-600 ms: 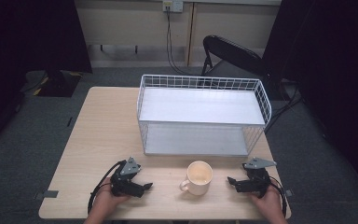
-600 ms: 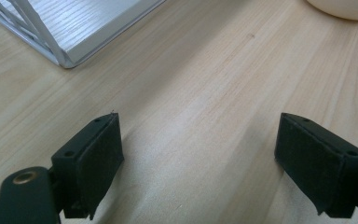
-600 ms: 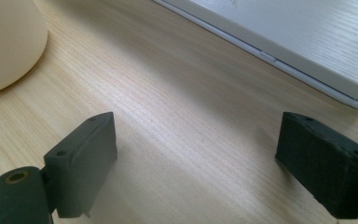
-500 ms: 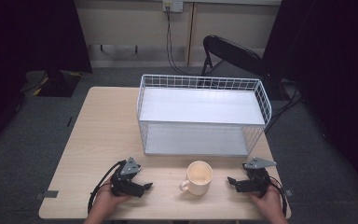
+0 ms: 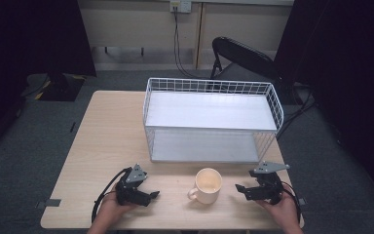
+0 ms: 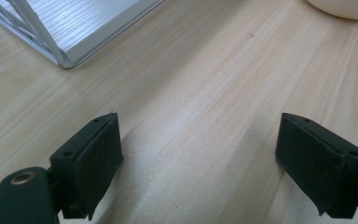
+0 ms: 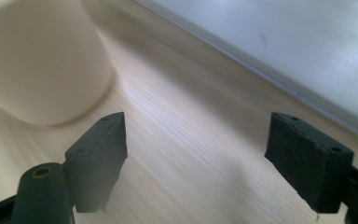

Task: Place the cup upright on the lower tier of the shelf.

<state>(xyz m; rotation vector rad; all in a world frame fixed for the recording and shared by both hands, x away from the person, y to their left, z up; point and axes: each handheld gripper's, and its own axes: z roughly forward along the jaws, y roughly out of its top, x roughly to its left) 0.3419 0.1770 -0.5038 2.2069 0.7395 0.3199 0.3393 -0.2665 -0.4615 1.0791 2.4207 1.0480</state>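
A cream mug [image 5: 207, 185] stands upright near the table's front edge, its handle toward the left. To its left, my left gripper [image 5: 152, 195] rests low over the wood, held by a hand, jaws open and empty [image 6: 200, 163]. On the mug's right, my right gripper [image 5: 238, 189] points at the mug, jaws open with nothing between them [image 7: 196, 158]. In the right gripper view the mug [image 7: 37, 60] looms at the upper left, a short way ahead of the left jaw. The mug's base [image 6: 345, 7] shows at the top right of the left gripper view.
A white wire basket rack [image 5: 213, 119] with a pale shelf board stands behind the mug at mid-table; its front corner [image 6: 63, 58] lies close ahead of the left gripper. A black chair [image 5: 243, 56] stands beyond the table. Bare wood [image 5: 107, 136] spreads at the left.
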